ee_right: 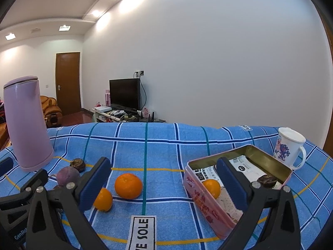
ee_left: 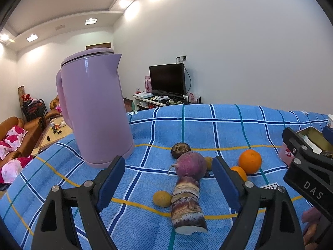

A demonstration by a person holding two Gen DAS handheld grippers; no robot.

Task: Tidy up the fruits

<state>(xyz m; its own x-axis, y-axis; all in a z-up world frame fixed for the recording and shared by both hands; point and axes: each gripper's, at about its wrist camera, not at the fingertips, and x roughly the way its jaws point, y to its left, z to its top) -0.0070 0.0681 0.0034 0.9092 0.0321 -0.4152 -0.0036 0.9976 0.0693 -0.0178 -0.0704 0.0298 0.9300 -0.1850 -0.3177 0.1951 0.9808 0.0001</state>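
Hiding part of a small orange [ee_right: 103,200], the released right tool [ee_right: 164,184] mirrors the released left tool [ee_left: 168,181].

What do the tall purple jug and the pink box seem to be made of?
The purple jug looks like smooth, glossy plastic or coated metal; light streaks shine on its side. The pink box seems to be printed tin: its inner walls have a dull golden metallic sheen.
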